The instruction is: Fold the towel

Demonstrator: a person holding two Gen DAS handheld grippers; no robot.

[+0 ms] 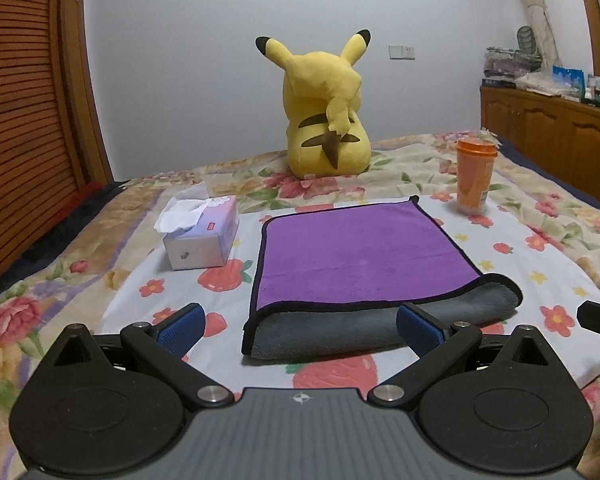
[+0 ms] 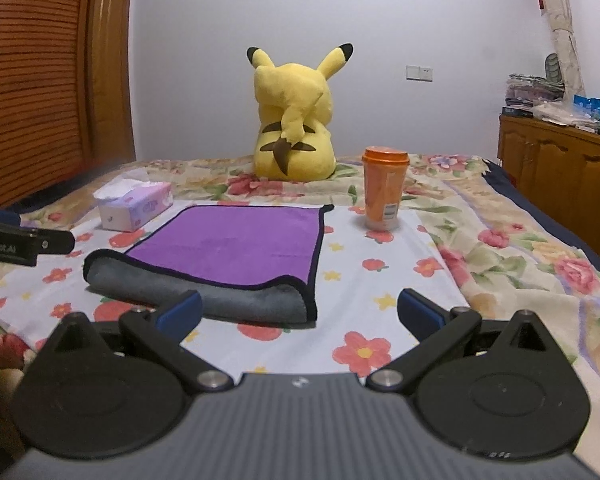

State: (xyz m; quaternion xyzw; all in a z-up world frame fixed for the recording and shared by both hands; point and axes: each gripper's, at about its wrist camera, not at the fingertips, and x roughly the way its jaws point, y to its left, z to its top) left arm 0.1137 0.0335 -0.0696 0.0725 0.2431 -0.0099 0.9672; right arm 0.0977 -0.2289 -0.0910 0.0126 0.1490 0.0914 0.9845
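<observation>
A purple towel [image 1: 360, 256] with a grey underside and black trim lies folded on the flowered bed; its rounded grey fold faces me. It also shows in the right wrist view [image 2: 236, 248]. My left gripper [image 1: 300, 326] is open and empty, just in front of the fold's left part. My right gripper [image 2: 300, 312] is open and empty, in front of the fold's right corner. The right gripper's tip shows at the right edge of the left wrist view [image 1: 598, 318]; the left gripper's tip shows at the left edge of the right wrist view [image 2: 24, 244].
A tissue box [image 1: 204, 236] sits left of the towel. An orange lidded cup [image 1: 474, 174] stands at its far right. A yellow Pikachu plush [image 1: 326, 108] sits at the back. A wooden cabinet [image 1: 552, 136] stands on the right, a slatted wardrobe [image 1: 24, 100] on the left.
</observation>
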